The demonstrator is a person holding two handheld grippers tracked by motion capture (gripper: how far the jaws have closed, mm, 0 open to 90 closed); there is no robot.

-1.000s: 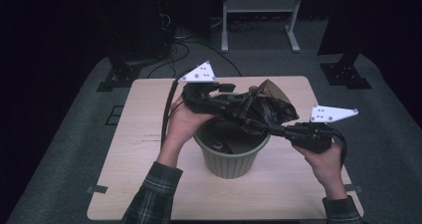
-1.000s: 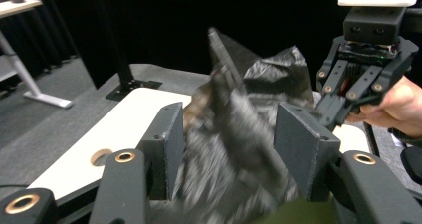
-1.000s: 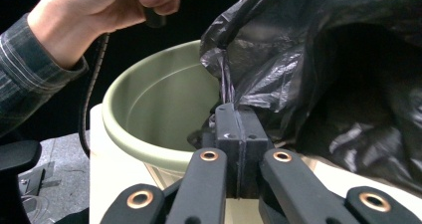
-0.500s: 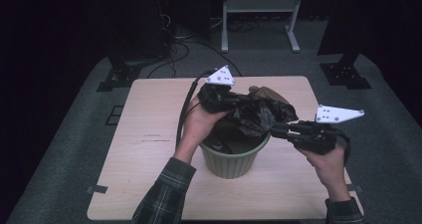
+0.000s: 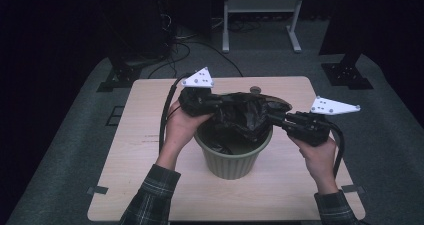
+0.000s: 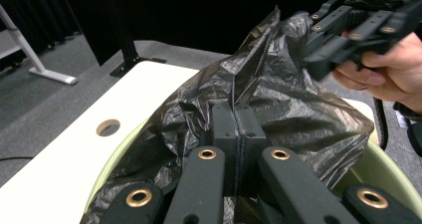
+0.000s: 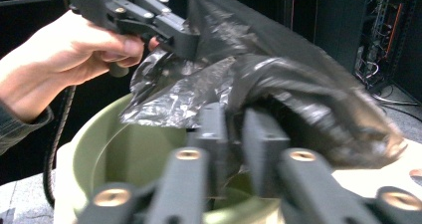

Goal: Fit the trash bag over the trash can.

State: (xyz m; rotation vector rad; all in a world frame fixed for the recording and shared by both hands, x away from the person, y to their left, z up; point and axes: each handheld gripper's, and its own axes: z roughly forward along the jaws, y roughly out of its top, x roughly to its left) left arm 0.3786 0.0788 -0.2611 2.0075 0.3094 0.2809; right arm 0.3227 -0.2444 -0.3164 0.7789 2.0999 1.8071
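Note:
A crumpled black plastic bag (image 5: 247, 112) hangs stretched over the mouth of an olive-green bin (image 5: 232, 162) in the middle of the table. My left gripper (image 5: 220, 101) is shut on the bag's left edge; in the left gripper view its pads (image 6: 239, 119) press together on the film. My right gripper (image 5: 272, 117) is shut on the bag's right edge, and its jaws have just been closing further on it (image 7: 236, 129). Each gripper view shows the other gripper on the far side of the bag (image 6: 318, 64) (image 7: 186, 42). The bag hides part of the bin's inside.
The bin stands on a light wooden table (image 5: 135, 150) with a small round hole (image 5: 255, 90) behind the bin. Beyond the table are a white metal frame (image 5: 260, 5), black stand bases (image 5: 347, 75) and cables on grey carpet.
My left gripper went right to the bag, then drew back left with the bag's edge in it, spreading the bag wider over the bin. The right hand has barely shifted.

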